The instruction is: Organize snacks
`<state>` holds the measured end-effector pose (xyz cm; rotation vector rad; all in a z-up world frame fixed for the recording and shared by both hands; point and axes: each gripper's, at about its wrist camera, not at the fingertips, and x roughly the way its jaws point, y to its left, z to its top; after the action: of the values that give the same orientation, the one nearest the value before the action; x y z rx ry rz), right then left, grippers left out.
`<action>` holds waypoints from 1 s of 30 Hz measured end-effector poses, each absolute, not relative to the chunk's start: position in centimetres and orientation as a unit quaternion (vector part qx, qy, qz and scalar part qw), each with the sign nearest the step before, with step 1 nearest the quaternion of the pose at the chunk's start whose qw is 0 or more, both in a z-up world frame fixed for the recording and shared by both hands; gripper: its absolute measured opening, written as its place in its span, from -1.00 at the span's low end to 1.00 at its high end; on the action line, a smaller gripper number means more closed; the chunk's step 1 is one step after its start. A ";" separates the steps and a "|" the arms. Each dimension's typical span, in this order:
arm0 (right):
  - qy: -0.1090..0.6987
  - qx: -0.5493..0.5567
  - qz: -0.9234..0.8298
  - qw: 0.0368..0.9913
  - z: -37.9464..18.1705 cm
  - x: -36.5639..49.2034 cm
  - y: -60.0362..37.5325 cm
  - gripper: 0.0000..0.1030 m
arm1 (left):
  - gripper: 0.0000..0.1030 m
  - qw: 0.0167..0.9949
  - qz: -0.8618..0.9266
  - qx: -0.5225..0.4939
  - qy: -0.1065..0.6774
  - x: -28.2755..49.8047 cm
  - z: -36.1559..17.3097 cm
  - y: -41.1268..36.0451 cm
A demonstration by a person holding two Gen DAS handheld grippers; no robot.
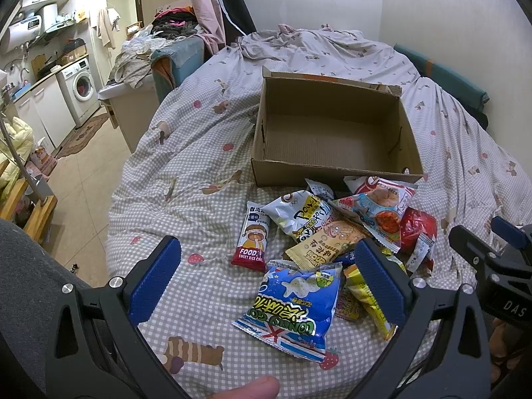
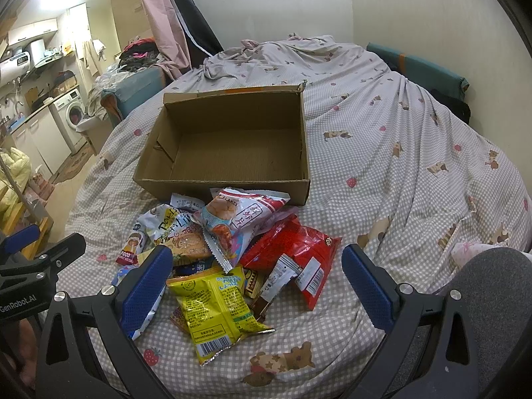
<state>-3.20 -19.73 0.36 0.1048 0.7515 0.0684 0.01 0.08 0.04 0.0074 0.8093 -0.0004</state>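
Bed (image 1: 206, 153) covered with a checked sheet printed with bears and strawberries; open cardboard box (image 1: 332, 173) sits on it, nothing inside, flaps up at the far edge. Pile of snack packets lies on the sheet just in front of the box's near wall, a couple of top ones touching or overlapping that wall. Left gripper (image 1: 269, 274) hovers over the near left part of the pile, jaws spread wide, nothing gripped; blue fish-cracker bag (image 1: 292, 306) lies flat between its fingers, not pinched, right blue pad over the edge of the pile. Beside it a sweet rice cake bar (image 1: 252, 236) lies apart at the left edge of the pile, and a white Power bag (image 1: 296, 214) sits behind, partly over a tan packet (image 1: 329, 239). Right gripper (image 2: 257, 282) hangs over the near right part, jaws also wide, holding nothing; yellow bag (image 2: 212, 312) with barcode up lies between its fingers, with a red bag (image 2: 299, 249) to its right and a pink-and-white prawn flakes bag (image 2: 239, 216) on top further back. Small dark bar (image 2: 276, 286) rests against the red bag. Each gripper shows at the edge of the other's view. Grey sleeve (image 2: 492, 299) at right. Kitchen with washing machine (image 1: 81, 88) in the left background.
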 end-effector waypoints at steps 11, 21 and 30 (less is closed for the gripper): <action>0.369 0.052 0.035 0.927 0.3 -3.1 -19.7 1.00 | 0.99 0.919 0.000 0.004 0.395 0.0 0.0 0.1; 0.368 0.048 0.035 0.928 0.2 -3.0 -19.5 1.00 | 0.99 0.917 -0.002 0.003 0.400 0.3 0.3 0.9; 0.374 0.051 0.035 0.925 0.0 -3.0 -19.5 1.00 | 0.99 0.907 0.017 -0.009 0.421 1.0 -1.0 1.1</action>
<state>-2.99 -19.47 0.03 0.1052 0.7682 0.0723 1.02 1.10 -1.05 -0.0193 0.8681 0.0358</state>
